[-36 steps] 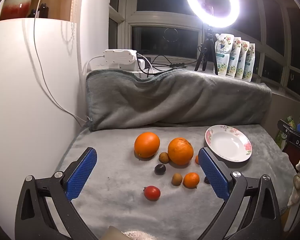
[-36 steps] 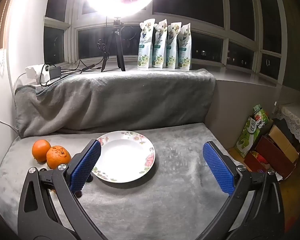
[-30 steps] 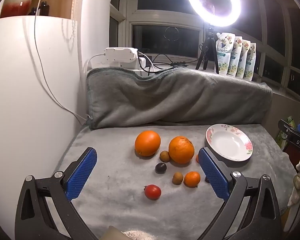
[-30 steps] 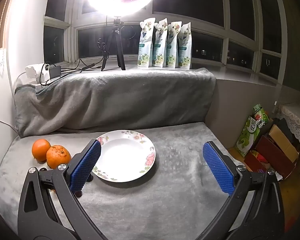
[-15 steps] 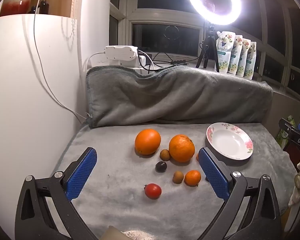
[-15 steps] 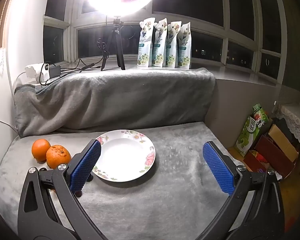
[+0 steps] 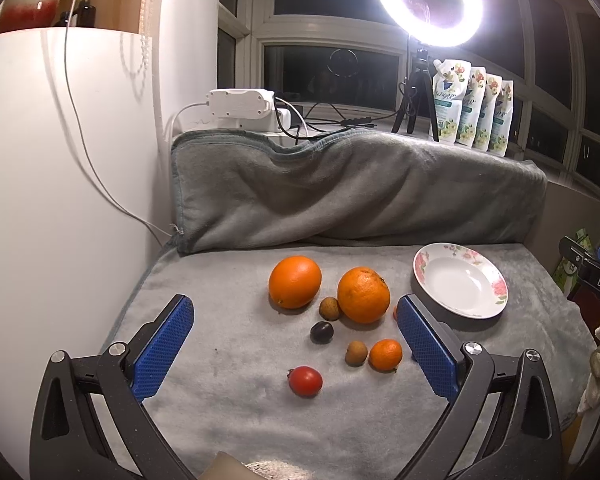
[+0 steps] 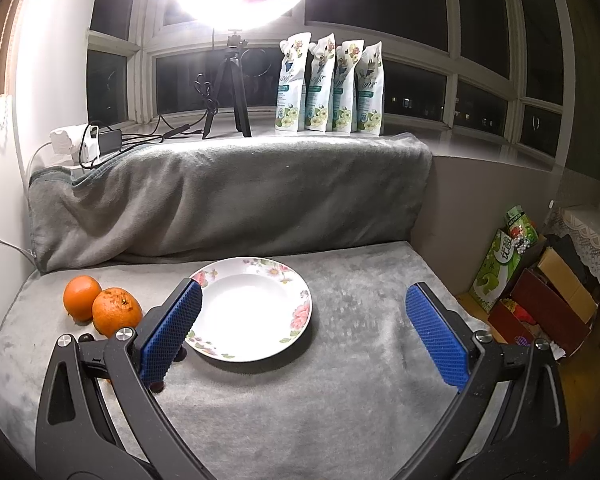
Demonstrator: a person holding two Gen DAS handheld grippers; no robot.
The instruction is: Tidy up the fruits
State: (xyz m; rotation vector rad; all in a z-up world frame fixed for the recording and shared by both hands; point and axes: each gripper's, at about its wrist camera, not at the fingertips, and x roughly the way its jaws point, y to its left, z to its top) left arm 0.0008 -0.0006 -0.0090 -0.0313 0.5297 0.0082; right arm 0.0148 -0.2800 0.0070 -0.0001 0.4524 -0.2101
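the left tool [image 7: 296,344] hangs above the near part of a grey blanket [image 7: 240,412] that covers the bench, its blue-padded fingers [image 7: 162,346] spread wide with nothing between them. ahead of it the fruits lie loose on the blanket. a smooth orange [image 7: 295,281] sits farthest back on the left, and a rougher-skinned orange [image 7: 363,294] sits to its right, the two apart. a small brown fruit [image 7: 329,307] rests just beside the rougher orange, in the gap between the two. nearer the camera lies a dark plum-like fruit [image 7: 321,331], then a second brown fruit [image 7: 355,353] touching or nearly touching a small mandarin [image 7: 385,354]. a red tomato [image 7: 305,380] lies nearest, apart from the rest. a sliver of another orange-coloured fruit shows behind the right finger, too hidden to name.

the flowered plate [image 7: 496,280] stands to the right of the fruits, holding nothing, well apart from the tomato.

the right tool [image 8: 304,330] hovers over the right half of the blanket, its fingers [image 8: 436,334] also wide apart and gripping nothing. in its view the plate [image 8: 296,280] lies just past the left finger, and the two oranges sit at the far left, touching each other from this angle.

behind the bench the blanket drapes up over a ledge, where a lit ring light [image 7: 428,0] on a tripod, four refill pouches [image 8: 329,88] and a white power strip [image 7: 240,107] stand.
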